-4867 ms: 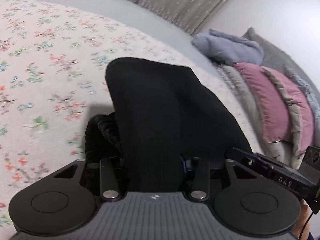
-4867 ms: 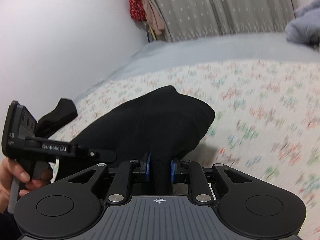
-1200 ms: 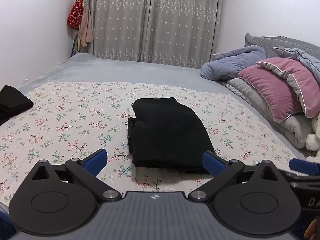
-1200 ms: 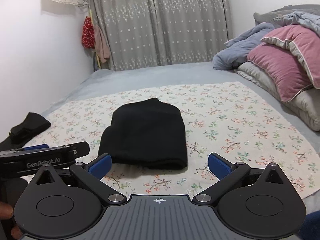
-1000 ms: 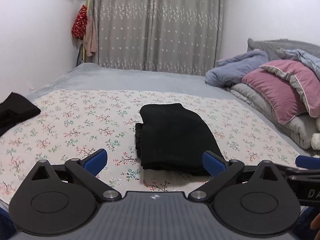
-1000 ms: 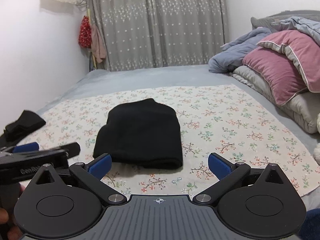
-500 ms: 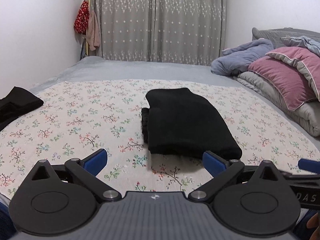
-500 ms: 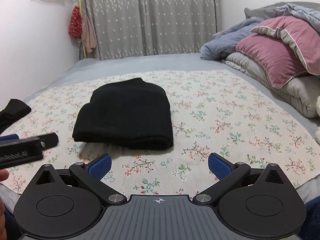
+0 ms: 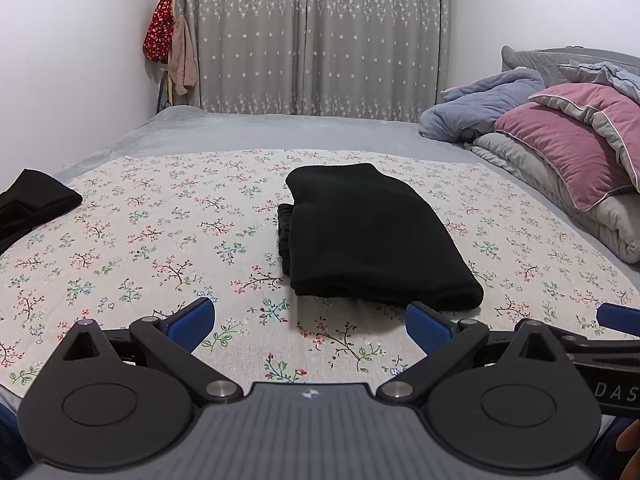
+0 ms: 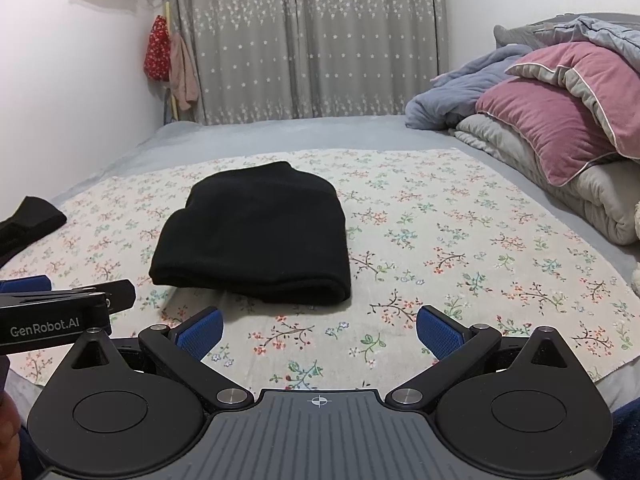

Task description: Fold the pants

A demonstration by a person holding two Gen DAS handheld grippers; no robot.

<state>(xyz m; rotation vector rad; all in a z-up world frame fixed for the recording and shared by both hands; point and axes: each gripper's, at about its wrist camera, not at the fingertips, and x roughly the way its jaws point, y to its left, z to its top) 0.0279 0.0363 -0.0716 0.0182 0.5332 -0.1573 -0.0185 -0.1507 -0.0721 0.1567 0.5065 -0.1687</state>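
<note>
1. Both grippers have released and backed away: left gripper [image 9: 310, 326] and right gripper [image 10: 318, 334] stand wide, empty.
2. The pants [image 9: 370, 240] lie folded mid-bed on the floral sheet [image 9: 140, 248].
3. Judgement: folding appears complete.

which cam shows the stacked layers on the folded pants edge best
The left wrist view: the folded pants show their bunched, layered side edge on the floral sheet. The right wrist view shows the pants mostly from above, with only the smooth front fold.
</note>
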